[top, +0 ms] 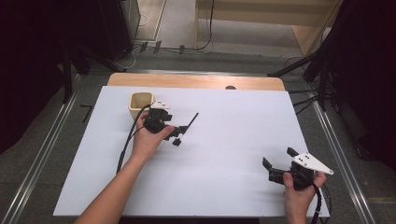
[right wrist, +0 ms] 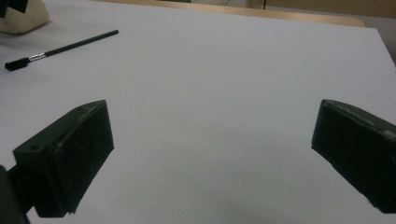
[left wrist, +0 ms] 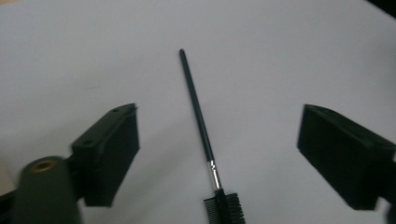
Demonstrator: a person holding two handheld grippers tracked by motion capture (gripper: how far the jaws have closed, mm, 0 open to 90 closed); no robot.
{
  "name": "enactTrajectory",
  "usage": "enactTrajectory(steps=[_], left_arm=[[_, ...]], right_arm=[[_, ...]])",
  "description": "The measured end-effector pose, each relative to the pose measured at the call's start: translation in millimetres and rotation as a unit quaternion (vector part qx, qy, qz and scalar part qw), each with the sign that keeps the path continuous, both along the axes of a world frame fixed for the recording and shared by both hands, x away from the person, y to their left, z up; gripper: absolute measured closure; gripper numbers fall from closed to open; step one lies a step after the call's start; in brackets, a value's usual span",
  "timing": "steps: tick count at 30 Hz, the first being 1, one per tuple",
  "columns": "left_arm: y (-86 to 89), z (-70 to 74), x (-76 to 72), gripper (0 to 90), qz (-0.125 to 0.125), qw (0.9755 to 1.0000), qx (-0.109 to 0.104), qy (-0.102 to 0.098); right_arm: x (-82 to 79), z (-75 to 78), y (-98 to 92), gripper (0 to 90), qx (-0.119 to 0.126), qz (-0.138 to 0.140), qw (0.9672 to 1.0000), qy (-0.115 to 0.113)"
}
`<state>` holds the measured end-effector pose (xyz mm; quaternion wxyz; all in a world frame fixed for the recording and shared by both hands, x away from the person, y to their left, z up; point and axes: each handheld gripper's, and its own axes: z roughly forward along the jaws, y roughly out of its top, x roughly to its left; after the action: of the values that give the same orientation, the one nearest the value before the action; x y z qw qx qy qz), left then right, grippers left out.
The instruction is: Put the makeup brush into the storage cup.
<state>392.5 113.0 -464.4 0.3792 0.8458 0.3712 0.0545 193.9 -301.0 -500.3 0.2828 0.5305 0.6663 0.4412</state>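
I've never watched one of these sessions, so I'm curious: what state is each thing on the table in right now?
Left gripper: open, jaws either side of the brush, not pressing on it.
Right gripper: open, nothing between its jaws.
Brush: lying flat on the white board, not gripped.
Cup: upright beside the left hand; its contents cannot be made out.

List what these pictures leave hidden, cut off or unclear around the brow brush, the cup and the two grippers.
- Brow brush: in the left gripper view the bottom edge cuts its comb-and-bristle head; in the high view the left gripper covers that end.
- Cup: its inside bottom is in shadow in the high view, contents unclear; in the right gripper view the top-left corner crops it.
- Right gripper: the hand hides its body in the high view.
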Motion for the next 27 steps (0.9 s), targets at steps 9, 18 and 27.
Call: enactTrajectory(steps=[9, 18, 27], left_arm=[[-25.8, -8.8, 8.2, 34.5, 0.009, 0.9947, 0.095, 0.037], [-44.3, -16.5, 12.1, 55.6, 0.008, 0.9839, 0.167, 0.064], [-55.4, -13.3, 7.1, 85.6, -0.015, 0.9745, 0.216, 0.058]], right_arm=[[1.4, -1.4, 0.9, 0.0, -0.005, -0.001, 1.0, 0.005], [2.2, -2.3, 0.8, 0.0, -0.007, -0.003, 0.9999, 0.009], [3.9, -3.6, 2.0, 0.0, -0.008, -0.004, 0.9999, 0.014]])
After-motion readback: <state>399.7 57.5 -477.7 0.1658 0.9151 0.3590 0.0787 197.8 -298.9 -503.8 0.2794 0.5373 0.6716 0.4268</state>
